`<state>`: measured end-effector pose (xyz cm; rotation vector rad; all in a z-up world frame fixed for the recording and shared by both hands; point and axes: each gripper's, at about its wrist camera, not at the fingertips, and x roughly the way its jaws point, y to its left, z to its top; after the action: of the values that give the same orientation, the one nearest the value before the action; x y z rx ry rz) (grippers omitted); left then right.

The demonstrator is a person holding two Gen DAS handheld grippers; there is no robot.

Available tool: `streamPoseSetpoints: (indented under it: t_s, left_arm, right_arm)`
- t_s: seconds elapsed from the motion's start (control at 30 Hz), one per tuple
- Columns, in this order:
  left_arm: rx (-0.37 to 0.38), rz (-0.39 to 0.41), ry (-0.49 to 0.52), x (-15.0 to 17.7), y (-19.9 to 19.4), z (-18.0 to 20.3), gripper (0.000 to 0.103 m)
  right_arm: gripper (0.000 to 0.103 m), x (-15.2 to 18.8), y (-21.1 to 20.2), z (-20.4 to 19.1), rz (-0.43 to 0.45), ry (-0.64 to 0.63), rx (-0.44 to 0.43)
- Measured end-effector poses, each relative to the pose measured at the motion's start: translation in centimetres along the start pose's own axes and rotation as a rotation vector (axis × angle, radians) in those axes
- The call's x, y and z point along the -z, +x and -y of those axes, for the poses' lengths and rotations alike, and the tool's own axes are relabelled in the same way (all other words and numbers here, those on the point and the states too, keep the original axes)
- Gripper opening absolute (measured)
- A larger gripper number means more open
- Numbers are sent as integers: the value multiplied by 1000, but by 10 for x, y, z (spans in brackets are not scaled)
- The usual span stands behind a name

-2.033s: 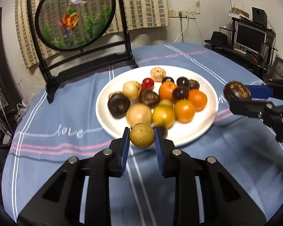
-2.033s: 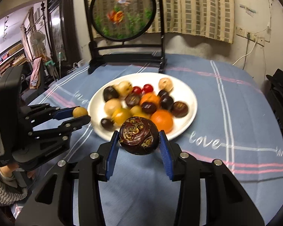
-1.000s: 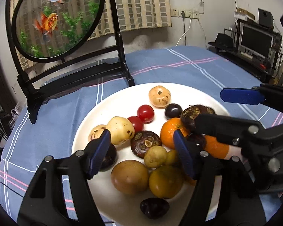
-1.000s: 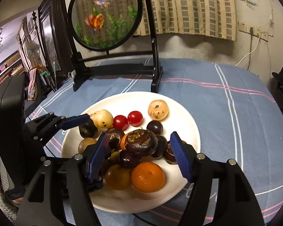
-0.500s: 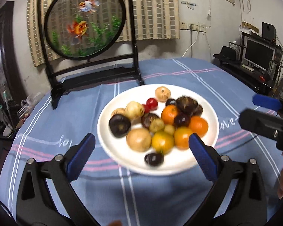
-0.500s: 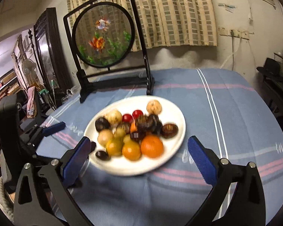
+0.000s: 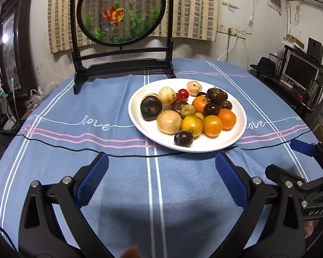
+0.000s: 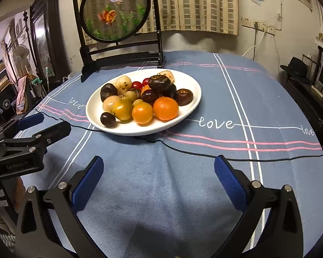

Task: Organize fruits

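Left wrist cam: I'm looking forward along its fingers (image 7: 92, 180), low over the blue tablecloth (image 7: 118, 150), plate of fruit (image 7: 140, 120) right of centre, mid-range. Right wrist cam: same forward angle, same sort of range, plate (image 8: 183, 116) left of centre. So the two cams sit side by side near the table edge. Both share the plate, the goldfish screen (image 7: 121, 10) at the back and the "love" stitching. Each catches the other gripper at its frame edge: right gripper (image 7: 290, 161), left gripper (image 8: 45, 124).
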<state>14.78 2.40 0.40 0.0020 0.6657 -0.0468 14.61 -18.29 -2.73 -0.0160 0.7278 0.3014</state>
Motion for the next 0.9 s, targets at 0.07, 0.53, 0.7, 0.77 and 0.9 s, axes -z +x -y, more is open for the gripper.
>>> streamPoseSetpoints:
  t_s: [0.07,0.53,0.7,0.77,0.9]
  left_arm:
    - [7,-3,2,-3,1,0,101]
    - [19,-39,66,5,0,15,101]
    - [19,-27,79,5,-2,18,101]
    - [18,-26,79,5,-2,17,101]
    - [8,-18,80,5,-2,17,101]
  right_arm:
    - [102,0,0,1,-2,3,-3]
    - [102,1,2,-3,-22,2,-30]
    - [102,2,1,-4,-16,3,-34]
    - [102,2,0,-4,-15,5,-36]
    - [102,2,0,-3,-13,5,-35]
